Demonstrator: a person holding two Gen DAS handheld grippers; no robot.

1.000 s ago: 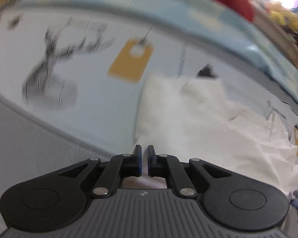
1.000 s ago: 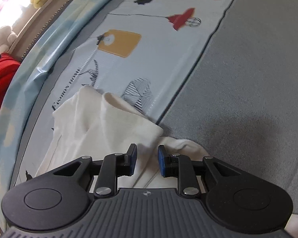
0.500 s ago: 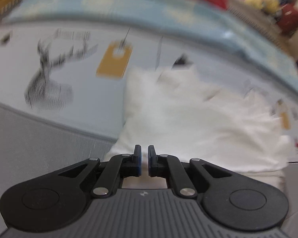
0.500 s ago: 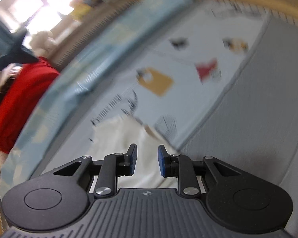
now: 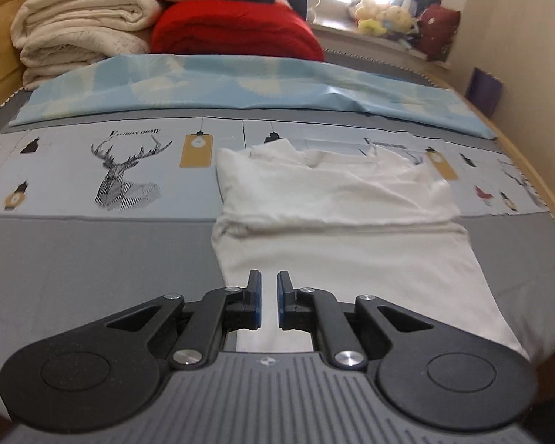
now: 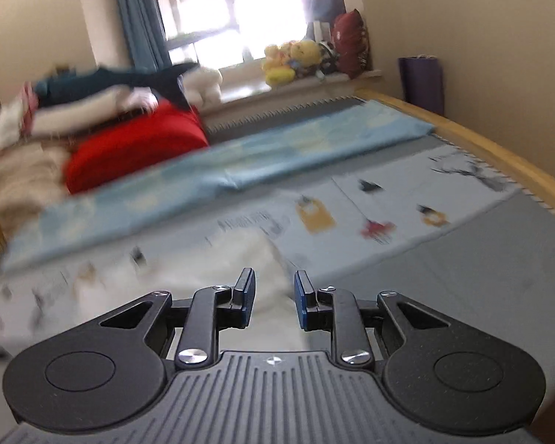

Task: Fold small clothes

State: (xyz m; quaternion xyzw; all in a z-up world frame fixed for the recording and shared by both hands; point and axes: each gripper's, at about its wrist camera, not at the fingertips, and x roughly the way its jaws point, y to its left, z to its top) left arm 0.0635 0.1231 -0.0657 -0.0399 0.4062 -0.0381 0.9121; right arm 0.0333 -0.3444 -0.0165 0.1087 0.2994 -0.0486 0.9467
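Observation:
A white shirt (image 5: 336,222) lies on the bed, its far part folded toward me into a thick band across the middle. My left gripper (image 5: 269,296) hovers over the shirt's near hem with its jaws a narrow gap apart and nothing between them. My right gripper (image 6: 271,296) is open and empty above the blurred right side of the shirt (image 6: 248,259).
The bed has a grey sheet (image 5: 92,259) with a printed strip and a light blue pillow (image 5: 240,85). Folded beige blankets (image 5: 77,33) and a red blanket (image 5: 236,29) are stacked behind. Plush toys (image 6: 296,59) sit on the windowsill. A wooden bed rail (image 6: 499,148) runs along the right.
Both grippers have pulled back and risen from the shirt, so the views now take in the whole bed. The shirt now lies spread with a folded band. The left jaws opened slightly.

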